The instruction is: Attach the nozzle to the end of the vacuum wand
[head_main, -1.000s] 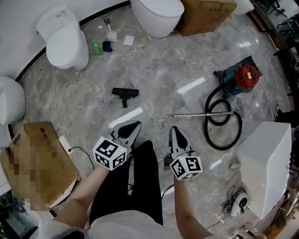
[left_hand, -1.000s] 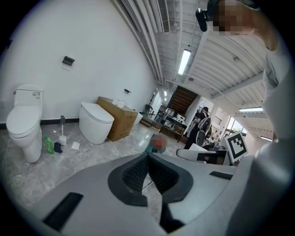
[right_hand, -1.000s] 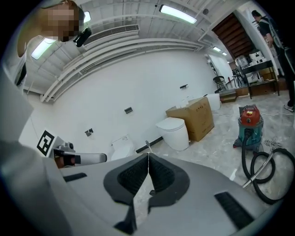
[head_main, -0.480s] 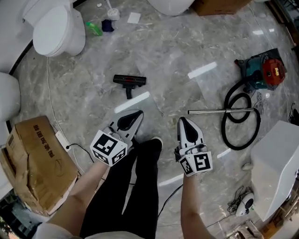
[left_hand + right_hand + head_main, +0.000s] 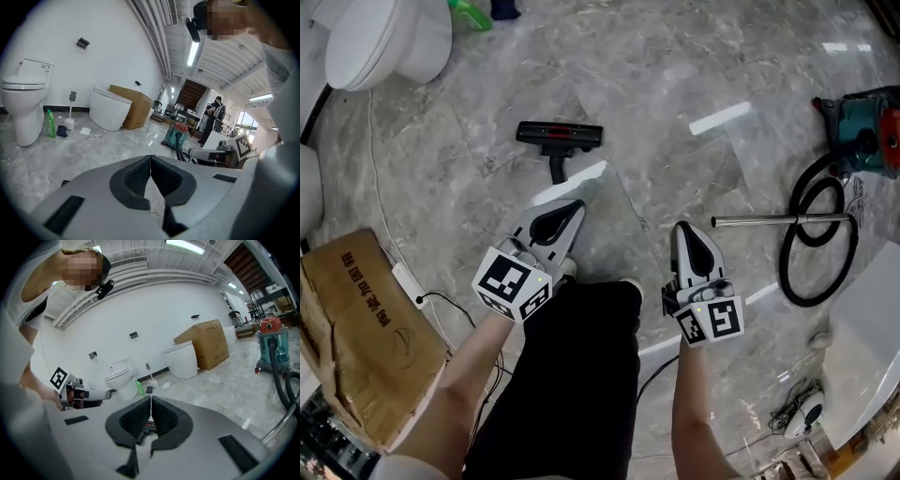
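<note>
The black floor nozzle (image 5: 560,137) lies on the marble floor with its neck pointing toward me. It lies ahead of my left gripper (image 5: 573,204), which is shut and empty. The metal wand (image 5: 778,219) lies flat to the right, its free end pointing left, a short way right of my right gripper (image 5: 682,228), also shut and empty. A black hose (image 5: 817,236) loops from the wand to the teal and red vacuum cleaner (image 5: 864,129). In the right gripper view the nozzle (image 5: 144,431) shows low through the gap behind the shut gripper (image 5: 150,397). The left gripper view shows that gripper (image 5: 150,157) shut, with the vacuum cleaner (image 5: 176,136) beyond.
A white toilet (image 5: 382,39) stands far left with a green bottle (image 5: 469,11) beside it. A torn cardboard box (image 5: 356,323) and a power strip (image 5: 406,280) with cable lie at my left. A white fixture (image 5: 874,309) stands at the right. My dark trouser leg (image 5: 581,375) is between the arms.
Both grippers and my head have dropped toward the floor, so nozzle and wand look nearer. Both jaws stay shut. Nothing on the floor has moved.
</note>
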A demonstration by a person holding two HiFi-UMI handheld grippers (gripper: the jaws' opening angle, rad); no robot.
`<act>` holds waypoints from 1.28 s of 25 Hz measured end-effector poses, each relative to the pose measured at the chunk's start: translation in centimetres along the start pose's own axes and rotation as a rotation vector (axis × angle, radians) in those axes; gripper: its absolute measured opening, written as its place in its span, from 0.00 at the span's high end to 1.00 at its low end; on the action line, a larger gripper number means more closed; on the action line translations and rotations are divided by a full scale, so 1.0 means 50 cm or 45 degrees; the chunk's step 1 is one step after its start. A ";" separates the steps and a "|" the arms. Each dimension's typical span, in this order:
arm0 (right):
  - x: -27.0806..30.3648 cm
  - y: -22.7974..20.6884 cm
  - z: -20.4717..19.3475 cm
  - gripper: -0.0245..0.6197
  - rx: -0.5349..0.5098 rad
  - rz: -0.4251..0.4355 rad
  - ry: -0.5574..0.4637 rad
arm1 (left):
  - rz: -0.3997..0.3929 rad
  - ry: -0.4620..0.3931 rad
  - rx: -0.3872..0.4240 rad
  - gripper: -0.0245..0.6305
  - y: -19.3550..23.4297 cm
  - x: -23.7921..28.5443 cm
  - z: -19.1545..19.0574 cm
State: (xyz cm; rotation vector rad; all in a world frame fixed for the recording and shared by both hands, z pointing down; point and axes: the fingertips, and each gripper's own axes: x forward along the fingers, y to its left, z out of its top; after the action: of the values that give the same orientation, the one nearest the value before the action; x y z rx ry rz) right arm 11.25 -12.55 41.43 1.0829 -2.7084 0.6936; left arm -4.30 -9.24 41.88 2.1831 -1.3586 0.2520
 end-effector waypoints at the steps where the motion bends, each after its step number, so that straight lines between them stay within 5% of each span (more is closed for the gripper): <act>1: 0.010 -0.010 -0.024 0.94 -0.004 0.004 0.001 | 0.006 0.000 -0.004 0.95 0.014 0.009 -0.025; 20: 0.202 -0.196 -0.386 0.94 -0.024 0.075 -0.110 | -0.090 -0.045 -0.004 0.95 0.180 0.271 -0.373; 26: 0.223 -0.166 -0.420 0.93 0.068 0.207 -0.079 | -0.193 -0.039 -0.027 0.95 0.182 0.297 -0.408; 32: 0.091 -0.143 -0.332 0.93 0.043 0.282 0.043 | -0.248 -0.032 -0.069 0.95 0.155 0.276 -0.411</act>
State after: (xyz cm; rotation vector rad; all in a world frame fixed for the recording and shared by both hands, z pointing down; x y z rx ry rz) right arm 12.18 -12.13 60.06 0.7766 -2.8241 0.7841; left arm -1.96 -11.32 67.63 2.2605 -1.1423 0.1131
